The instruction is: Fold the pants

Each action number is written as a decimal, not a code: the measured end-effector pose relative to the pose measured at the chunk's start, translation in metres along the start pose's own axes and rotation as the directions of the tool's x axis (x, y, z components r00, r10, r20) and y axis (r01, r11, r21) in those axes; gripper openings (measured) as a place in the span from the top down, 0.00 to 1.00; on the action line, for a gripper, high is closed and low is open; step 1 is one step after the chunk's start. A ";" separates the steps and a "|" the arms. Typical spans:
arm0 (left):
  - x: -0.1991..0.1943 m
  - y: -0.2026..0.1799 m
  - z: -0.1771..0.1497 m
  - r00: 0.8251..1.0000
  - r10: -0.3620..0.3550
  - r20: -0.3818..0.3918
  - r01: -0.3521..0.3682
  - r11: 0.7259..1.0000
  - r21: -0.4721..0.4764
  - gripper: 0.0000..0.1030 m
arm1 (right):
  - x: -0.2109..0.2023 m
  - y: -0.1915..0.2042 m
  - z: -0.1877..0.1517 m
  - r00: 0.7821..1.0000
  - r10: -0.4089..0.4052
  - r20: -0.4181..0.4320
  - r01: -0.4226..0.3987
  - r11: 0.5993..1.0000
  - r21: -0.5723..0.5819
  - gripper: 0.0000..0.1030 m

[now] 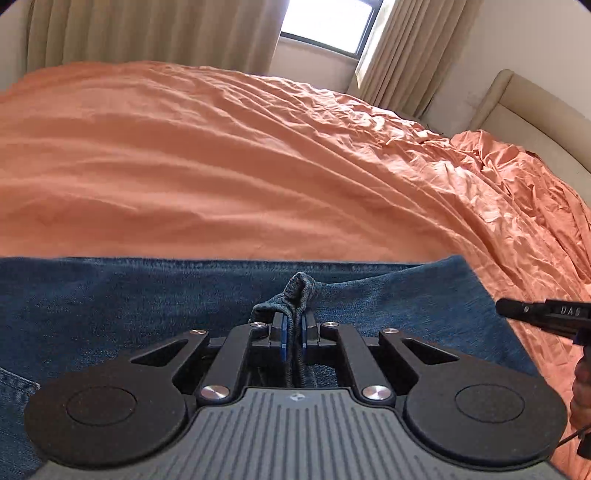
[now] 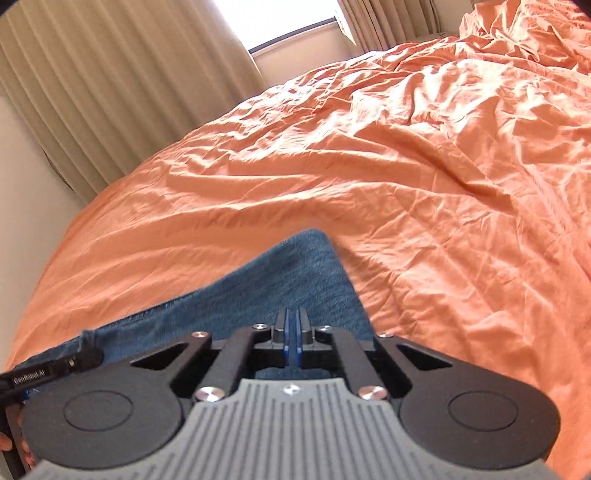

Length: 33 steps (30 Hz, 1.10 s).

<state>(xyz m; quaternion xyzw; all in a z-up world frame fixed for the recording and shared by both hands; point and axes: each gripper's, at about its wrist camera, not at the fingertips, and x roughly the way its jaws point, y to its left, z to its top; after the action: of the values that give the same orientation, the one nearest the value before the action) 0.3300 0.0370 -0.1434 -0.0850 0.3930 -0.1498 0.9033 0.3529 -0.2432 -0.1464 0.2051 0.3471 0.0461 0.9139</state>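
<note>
Blue denim pants (image 1: 147,299) lie on the orange bedsheet (image 1: 221,166), stretched across the near edge of the left wrist view. My left gripper (image 1: 294,328) is shut on a bunched fold of the denim that sticks up between its blue pads. The right gripper's side shows at the right edge (image 1: 535,314). In the right wrist view the pants (image 2: 288,277) end in a corner pointing away. My right gripper (image 2: 292,332) is shut with its pads together over the denim; any cloth pinched between them is hidden. The left gripper shows at lower left (image 2: 55,369).
The wrinkled orange sheet (image 2: 406,166) covers the bed beyond the pants. Beige curtains (image 2: 110,74) and a bright window (image 1: 325,22) stand behind the bed. A cream headboard (image 1: 535,110) is at the right, with bunched sheet beside it.
</note>
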 end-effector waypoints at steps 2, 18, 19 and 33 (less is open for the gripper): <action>0.006 0.005 -0.001 1.000 -0.004 -0.014 0.004 1.000 -0.012 0.93 | 0.007 0.003 0.007 0.999 -0.009 0.047 0.011 0.999 -0.033 1.00; 0.019 0.020 -0.005 0.998 -0.028 -0.054 0.024 0.997 -0.068 0.84 | 0.065 -0.013 0.016 0.997 -0.072 -0.018 0.072 0.997 -0.029 1.00; 0.016 0.019 -0.003 0.998 -0.021 -0.057 0.016 0.996 -0.084 0.80 | 0.056 -0.010 0.017 0.999 -0.052 -0.006 0.052 0.998 -0.028 1.00; -0.072 -0.056 -0.041 0.999 0.032 0.009 -0.032 0.999 0.016 0.76 | -0.083 -0.027 -0.028 0.991 -0.008 -0.131 0.000 0.998 -0.057 1.00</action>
<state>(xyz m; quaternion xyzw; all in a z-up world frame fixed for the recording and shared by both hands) 0.2421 0.0070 -0.1070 -0.0720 0.3891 -0.1379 0.9080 0.2701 -0.2767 -0.1249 0.1748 0.4055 0.0676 0.8947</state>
